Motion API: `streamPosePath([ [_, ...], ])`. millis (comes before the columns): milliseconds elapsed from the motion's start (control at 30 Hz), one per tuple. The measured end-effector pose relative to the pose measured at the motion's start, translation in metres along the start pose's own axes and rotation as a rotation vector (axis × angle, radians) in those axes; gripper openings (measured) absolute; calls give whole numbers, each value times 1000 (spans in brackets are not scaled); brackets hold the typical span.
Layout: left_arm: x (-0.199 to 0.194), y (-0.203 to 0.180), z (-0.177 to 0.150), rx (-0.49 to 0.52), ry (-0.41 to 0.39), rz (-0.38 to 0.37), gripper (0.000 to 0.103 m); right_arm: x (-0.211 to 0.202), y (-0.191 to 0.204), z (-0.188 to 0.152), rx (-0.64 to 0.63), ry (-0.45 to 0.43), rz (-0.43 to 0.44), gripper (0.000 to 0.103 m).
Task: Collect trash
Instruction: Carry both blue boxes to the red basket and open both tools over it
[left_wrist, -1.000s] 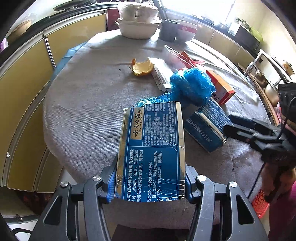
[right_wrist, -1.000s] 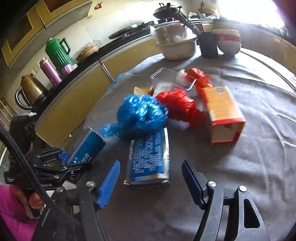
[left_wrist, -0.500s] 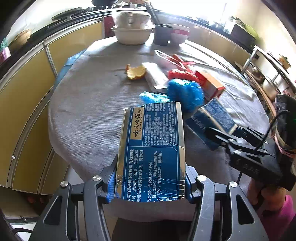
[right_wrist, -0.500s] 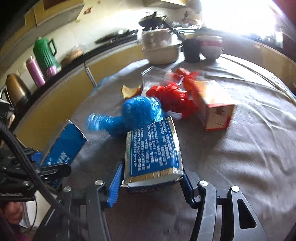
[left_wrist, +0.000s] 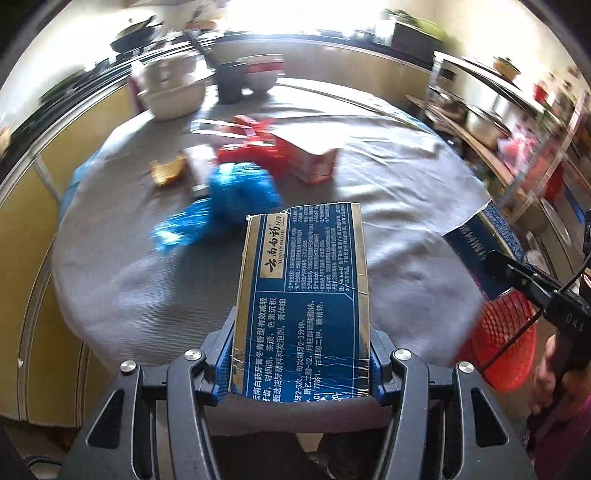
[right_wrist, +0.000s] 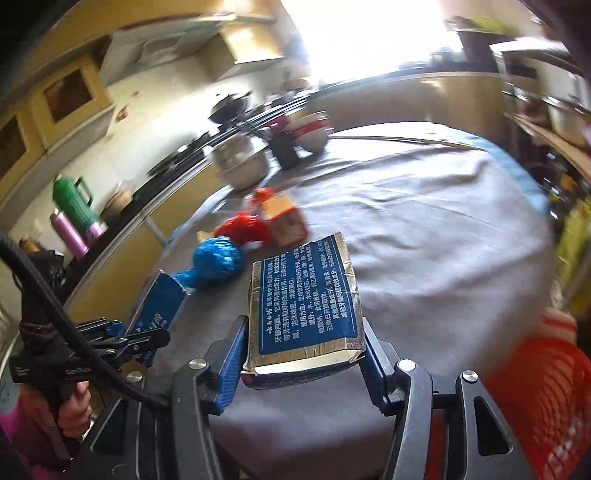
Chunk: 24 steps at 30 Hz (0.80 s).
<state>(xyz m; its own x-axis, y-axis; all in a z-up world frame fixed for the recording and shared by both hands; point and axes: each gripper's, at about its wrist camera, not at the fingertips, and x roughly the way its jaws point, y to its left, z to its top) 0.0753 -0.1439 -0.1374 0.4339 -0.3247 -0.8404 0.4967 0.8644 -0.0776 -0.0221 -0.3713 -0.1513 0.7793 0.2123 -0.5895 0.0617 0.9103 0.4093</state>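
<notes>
- Your left gripper (left_wrist: 301, 363) was clamped on a blue toothpaste box (left_wrist: 303, 295), held up off the round table (left_wrist: 388, 192).
- Your right gripper (right_wrist: 301, 365) was squeezing a second blue box (right_wrist: 304, 295), with the red basket (right_wrist: 546, 398) just beside it.
- Neither box looked binned yet, so I'd call it roughly midway.
- Left on the table: blue bag (left_wrist: 236, 192), red bag (left_wrist: 255, 155), orange carton (left_wrist: 310, 158), peel (left_wrist: 166, 170).
- Box in your left gripper read "云南白药", with "YUNNAN BAIYAO" under it.
</notes>
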Motion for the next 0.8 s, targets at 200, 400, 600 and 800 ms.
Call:
streamPosePath([
  [200, -2, -66, -1, 189, -9, -65, 58, -48, -51, -23, 102, -26, -95, 59],
  [400, -4, -150, 0, 428, -21, -206, 58, -89, -101, -54, 237, -62, -174, 59],
  [600, 8, -214, 4, 550, 11, -311, 59, -132, -141, -81, 354, -116, -215, 60],
  [800, 27, -262, 3, 641, 73, -370, 66, -153, -162, -93, 439, -131, -193, 72],
])
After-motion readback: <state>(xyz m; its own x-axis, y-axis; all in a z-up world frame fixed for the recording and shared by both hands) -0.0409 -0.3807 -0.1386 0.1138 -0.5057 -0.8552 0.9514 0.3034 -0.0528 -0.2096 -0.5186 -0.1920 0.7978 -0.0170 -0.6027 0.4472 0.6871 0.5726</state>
